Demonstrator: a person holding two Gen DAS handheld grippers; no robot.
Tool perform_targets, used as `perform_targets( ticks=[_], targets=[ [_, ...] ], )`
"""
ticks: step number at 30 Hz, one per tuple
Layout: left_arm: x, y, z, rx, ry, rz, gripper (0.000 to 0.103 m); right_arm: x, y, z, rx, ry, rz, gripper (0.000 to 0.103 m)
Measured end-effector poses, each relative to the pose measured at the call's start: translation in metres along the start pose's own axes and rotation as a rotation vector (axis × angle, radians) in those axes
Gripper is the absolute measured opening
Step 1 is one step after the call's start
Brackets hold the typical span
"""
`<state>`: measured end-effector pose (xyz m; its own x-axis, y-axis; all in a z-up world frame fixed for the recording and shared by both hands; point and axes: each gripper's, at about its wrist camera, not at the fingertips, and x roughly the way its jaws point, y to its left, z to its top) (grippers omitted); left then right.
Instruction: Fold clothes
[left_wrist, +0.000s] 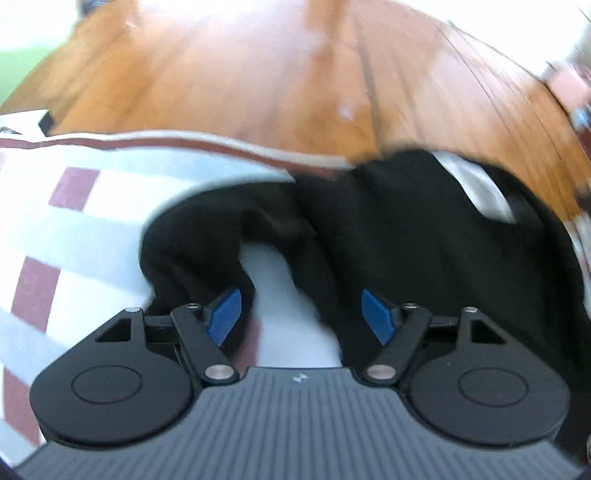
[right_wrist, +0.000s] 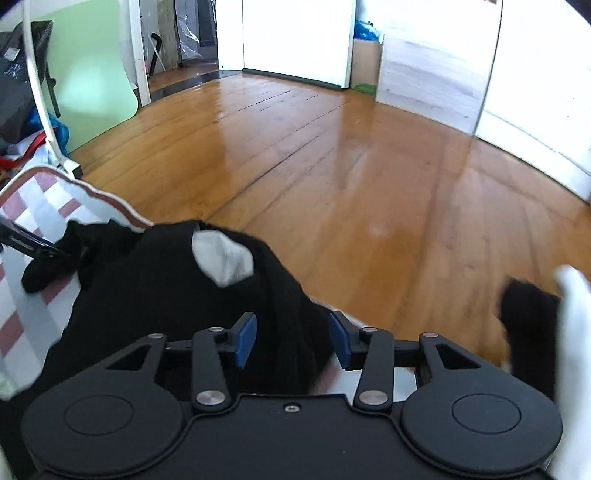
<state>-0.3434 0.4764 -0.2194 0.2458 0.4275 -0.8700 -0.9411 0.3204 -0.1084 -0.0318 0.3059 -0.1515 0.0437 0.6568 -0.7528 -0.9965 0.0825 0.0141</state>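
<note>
Wooden floor, checked cloth and a black garment, seen from both wrists.

Honey-coloured floor (right_wrist: 332, 155) fills the right wrist view out to a white door (right_wrist: 295, 37) and a green panel (right_wrist: 88, 62), which the blurred left wrist view hardly shows. The white-and-maroon checked cloth (left_wrist: 74, 229) covers the surface, broadest in the left view. The black garment (left_wrist: 388, 229) lies rumpled on it at the edge, a white lining patch (right_wrist: 221, 254) showing. The left hand-held gripper (left_wrist: 301, 314) stands wide, pads either side of bare cloth. The right hand-held gripper (right_wrist: 292, 338) is parted around a black fold, not clamped.
</note>
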Motion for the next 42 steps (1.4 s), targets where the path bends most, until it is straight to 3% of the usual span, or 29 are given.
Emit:
perform_targets(
  ticks=[2, 6, 8, 10, 11, 12, 15, 18, 19, 21, 23, 25, 28, 31, 36, 38, 42],
  targets=[
    [0.016, 0.009, 0.001, -0.033, -0.013, 0.08, 0.072, 0.023, -0.003, 0.008, 0.04, 0.02, 0.028, 0.05],
    [0.029, 0.035, 0.003, -0.172, -0.03, 0.04, 0.072, 0.067, -0.003, 0.009, 0.116, 0.076, 0.072, 0.05],
    [0.033, 0.046, 0.004, -0.222, -0.039, 0.053, 0.072, 0.086, -0.005, 0.006, 0.142, 0.094, 0.038, 0.056],
    [0.034, 0.055, 0.002, -0.269, -0.049, 0.066, 0.072, 0.105, -0.009, 0.003, 0.176, 0.12, -0.004, 0.056],
    [0.032, 0.06, 0.002, -0.293, -0.064, 0.069, 0.072, 0.112, -0.01, -0.001, 0.179, 0.127, 0.004, 0.041],
    [0.029, 0.066, 0.001, -0.317, -0.084, 0.074, 0.072, 0.117, -0.007, -0.006, 0.147, 0.131, 0.005, 0.013],
    [0.021, 0.068, 0.005, -0.276, -0.189, 0.119, 0.07, 0.117, 0.022, -0.021, -0.075, 0.065, -0.123, 0.009],
    [0.038, 0.069, 0.011, -0.268, -0.098, 0.036, 0.072, 0.098, 0.03, -0.027, -0.047, -0.002, -0.098, 0.009],
    [0.042, 0.067, 0.011, -0.248, -0.086, 0.038, 0.074, 0.089, 0.03, -0.027, -0.029, -0.031, -0.093, 0.009],
    [0.044, 0.061, 0.01, -0.187, -0.107, 0.069, 0.068, 0.07, 0.027, -0.03, 0.022, -0.084, -0.097, 0.009],
    [0.04, 0.055, 0.007, -0.098, -0.118, 0.117, 0.029, 0.047, 0.021, -0.036, 0.103, -0.128, -0.089, 0.009],
    [0.033, 0.057, 0.003, -0.055, -0.134, 0.117, 0.014, 0.03, 0.018, -0.044, 0.176, -0.151, -0.074, 0.009],
    [0.012, 0.059, -0.003, -0.028, -0.195, 0.202, 0.012, 0.014, 0.023, -0.053, 0.16, -0.16, -0.091, 0.009],
    [-0.009, 0.061, 0.0, 0.101, -0.28, 0.329, 0.012, 0.008, 0.036, -0.056, 0.017, -0.16, -0.159, 0.009],
    [-0.05, 0.087, 0.016, 0.107, -0.344, 0.325, 0.012, -0.009, 0.034, -0.03, 0.022, -0.204, -0.159, 0.008],
    [-0.077, 0.097, 0.026, 0.127, -0.421, 0.373, 0.012, -0.017, 0.032, -0.014, 0.052, -0.239, -0.152, 0.008],
    [-0.113, 0.143, 0.047, 0.009, -0.487, 0.374, 0.012, -0.027, 0.033, 0.019, 0.065, -0.301, -0.157, 0.008]
  ],
)
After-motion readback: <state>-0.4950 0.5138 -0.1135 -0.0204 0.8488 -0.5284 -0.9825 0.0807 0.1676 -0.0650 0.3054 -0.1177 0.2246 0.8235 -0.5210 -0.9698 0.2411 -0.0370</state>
